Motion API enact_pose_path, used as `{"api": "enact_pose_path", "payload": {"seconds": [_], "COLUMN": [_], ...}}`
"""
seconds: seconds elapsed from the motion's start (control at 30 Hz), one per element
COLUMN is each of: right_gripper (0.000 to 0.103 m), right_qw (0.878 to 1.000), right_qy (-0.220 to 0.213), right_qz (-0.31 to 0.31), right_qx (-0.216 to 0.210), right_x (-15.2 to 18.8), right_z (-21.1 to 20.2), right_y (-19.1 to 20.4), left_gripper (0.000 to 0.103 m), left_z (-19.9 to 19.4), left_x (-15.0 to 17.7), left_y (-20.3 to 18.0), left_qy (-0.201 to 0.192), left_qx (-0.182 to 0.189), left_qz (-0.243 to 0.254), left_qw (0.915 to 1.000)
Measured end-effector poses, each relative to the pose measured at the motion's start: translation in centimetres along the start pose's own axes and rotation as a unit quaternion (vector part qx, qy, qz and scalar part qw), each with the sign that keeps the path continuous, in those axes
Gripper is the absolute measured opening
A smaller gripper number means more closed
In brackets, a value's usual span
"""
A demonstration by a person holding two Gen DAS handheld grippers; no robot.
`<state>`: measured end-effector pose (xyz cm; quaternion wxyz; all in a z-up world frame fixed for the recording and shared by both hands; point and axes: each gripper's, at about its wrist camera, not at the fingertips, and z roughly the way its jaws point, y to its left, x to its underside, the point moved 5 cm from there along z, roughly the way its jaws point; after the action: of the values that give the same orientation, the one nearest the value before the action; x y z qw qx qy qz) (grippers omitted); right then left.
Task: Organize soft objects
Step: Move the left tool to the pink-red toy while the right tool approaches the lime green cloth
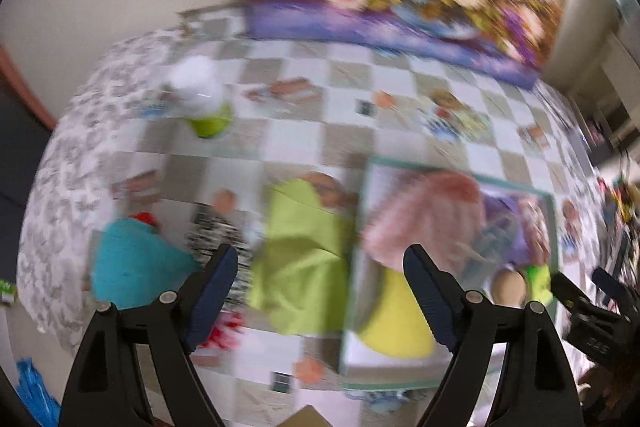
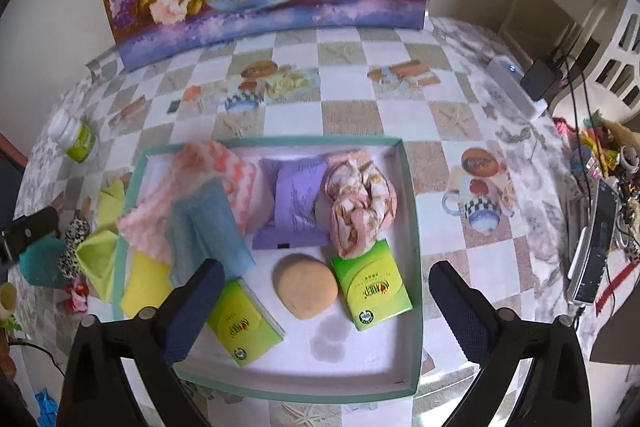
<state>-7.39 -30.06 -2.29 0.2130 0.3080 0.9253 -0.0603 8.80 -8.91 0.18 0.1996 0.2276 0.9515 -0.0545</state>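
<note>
Both hand-held grippers gape empty: the right hand-held gripper (image 2: 320,301) over the tray (image 2: 410,195), the left hand-held gripper (image 1: 320,283) above a lime cloth (image 1: 304,259).

Both wrist views steeply down, tray (image 2: 412,227) shared

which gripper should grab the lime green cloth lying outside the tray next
Left. The left gripper is open directly above the lime green cloth, while the right gripper hangs over the tray.

Open left tongs (image 1: 320,291) hover, blurred, above a lime-green cloth (image 1: 304,259) on the checkered desk (image 1: 360,75), beside a teal-rimmed tray (image 1: 360,227).
</note>
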Motion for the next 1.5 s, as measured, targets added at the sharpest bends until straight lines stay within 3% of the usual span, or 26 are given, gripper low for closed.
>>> {"api": "enact_pose_path", "payload": {"seconds": [0.27, 0.5, 0.73, 0.97, 1.13, 1.33, 1.5], "right_gripper": [0.103, 0.103, 0.103, 0.103, 0.103, 0.103, 0.097], "right_qw": [0.998, 0.993, 0.985, 0.978, 0.974, 0.97, 0.969], "right_qy": [-0.059, -0.044, -0.019, 0.014, 0.026, 0.042, 0.052], "right_qz": [-0.008, -0.078, -0.131, -0.17, -0.197, -0.211, -0.212], "right_qx": [-0.032, -0.08, -0.112, -0.117, -0.114, -0.114, -0.117], "right_x": [-1.5, -0.6, 0.7, 2.0, 3.0, 3.6, 3.5], "right_z": [-3.4, -2.7, -0.7, 1.4, 2.7, 4.1, 5.1], "right_y": [3.8, 11.7, 18.3, 22.1, 23.4, 24.0, 24.0], "left_gripper": [0.085, 0.085, 0.085, 0.085, 0.085, 0.085, 0.085], "left_z": [-2.6, -2.1, -1.0, -0.9, -1.0, 0.1, 1.0], "left_x": [-1.0, -0.1, 0.4, 1.5, 3.7, 7.3, 9.5], "left_y": [9.7, 15.7, 17.0, 17.4, 19.2, 21.0, 20.9], "left_qy": [-0.042, -0.032, -0.019, -0.014, -0.011, 0.0, 0.007], "left_qx": [-0.059, -0.077, -0.07, -0.036, -0.06, -0.041, -0.046], "left_qz": [-0.084, -0.134, -0.144, -0.155, -0.178, -0.205, -0.189], "left_qw": [0.9938, 0.9875, 0.987, 0.9872, 0.9822, 0.9779, 0.9808]}}
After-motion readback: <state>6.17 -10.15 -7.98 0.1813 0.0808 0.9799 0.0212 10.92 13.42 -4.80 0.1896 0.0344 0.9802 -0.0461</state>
